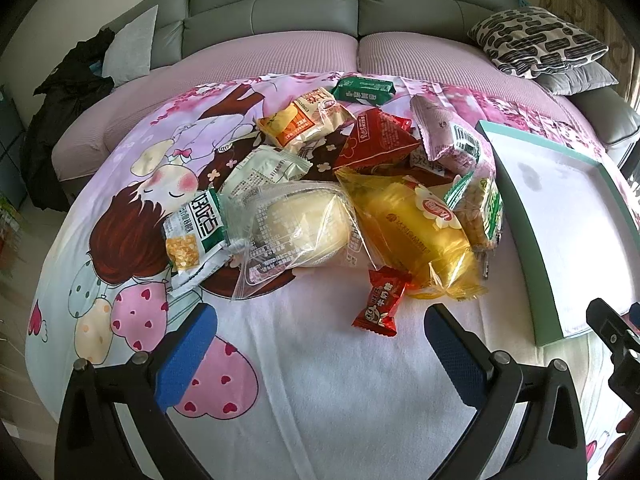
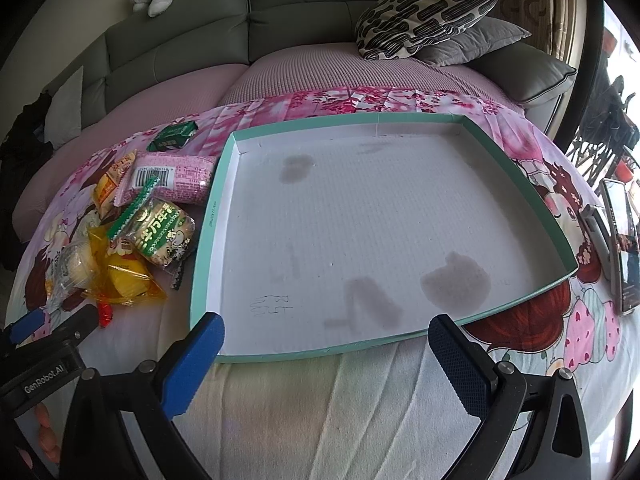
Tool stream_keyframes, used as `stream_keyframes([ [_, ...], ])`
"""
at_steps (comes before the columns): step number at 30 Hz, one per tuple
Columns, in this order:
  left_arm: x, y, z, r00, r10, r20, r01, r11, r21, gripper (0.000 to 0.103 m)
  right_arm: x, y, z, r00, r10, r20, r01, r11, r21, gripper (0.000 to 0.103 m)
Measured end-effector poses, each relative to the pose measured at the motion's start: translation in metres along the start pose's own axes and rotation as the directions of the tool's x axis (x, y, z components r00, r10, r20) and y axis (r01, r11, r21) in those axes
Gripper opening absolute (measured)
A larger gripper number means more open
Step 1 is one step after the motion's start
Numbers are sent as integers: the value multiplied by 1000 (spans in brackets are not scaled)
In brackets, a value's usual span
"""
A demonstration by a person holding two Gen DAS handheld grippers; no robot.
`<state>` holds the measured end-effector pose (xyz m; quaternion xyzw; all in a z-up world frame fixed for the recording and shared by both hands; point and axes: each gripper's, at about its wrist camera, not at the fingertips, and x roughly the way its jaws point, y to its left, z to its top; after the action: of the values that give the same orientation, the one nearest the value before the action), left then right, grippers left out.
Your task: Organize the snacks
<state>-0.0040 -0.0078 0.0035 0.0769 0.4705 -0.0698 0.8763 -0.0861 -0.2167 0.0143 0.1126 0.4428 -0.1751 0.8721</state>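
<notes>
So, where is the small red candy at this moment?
In the left wrist view the small red candy lies on the cloth at the pile's near edge, beside the yellow packet, just ahead of the open left gripper.

Left of the teal tray (image 2: 208, 236) the snack pile (image 1: 320, 200) crowds its wall; the tray's white floor lies bare, open from above.

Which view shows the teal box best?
The right wrist view: the teal box lies nearly whole in frame, its stained white floor bare and its rim traceable all round. The left wrist view catches only the teal box's left part at the frame's right edge, partly behind the right gripper.
</notes>
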Motion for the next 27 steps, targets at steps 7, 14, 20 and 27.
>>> stream_keyframes([
  [7, 0, 0, 0, 1000, 0, 0, 0, 1000, 0, 103, 0, 0, 0, 1000, -1, 0, 1, 1000, 0, 103],
  [14, -6, 2, 3, 1000, -6, 12, 6, 1000, -6, 103, -5, -1, 1, 1000, -7, 14, 7, 1000, 1, 103],
  [20, -15, 1, 9, 1000, -6, 28, 5, 1000, 2, 103, -12, 2, 6, 999, -9, 32, 9, 1000, -13, 103],
  [27, -35, 5, 27, 998, -20, 65, 20, 1000, -3, 103, -27, 10, 20, 998, -9, 60, 11, 1000, -25, 103],
])
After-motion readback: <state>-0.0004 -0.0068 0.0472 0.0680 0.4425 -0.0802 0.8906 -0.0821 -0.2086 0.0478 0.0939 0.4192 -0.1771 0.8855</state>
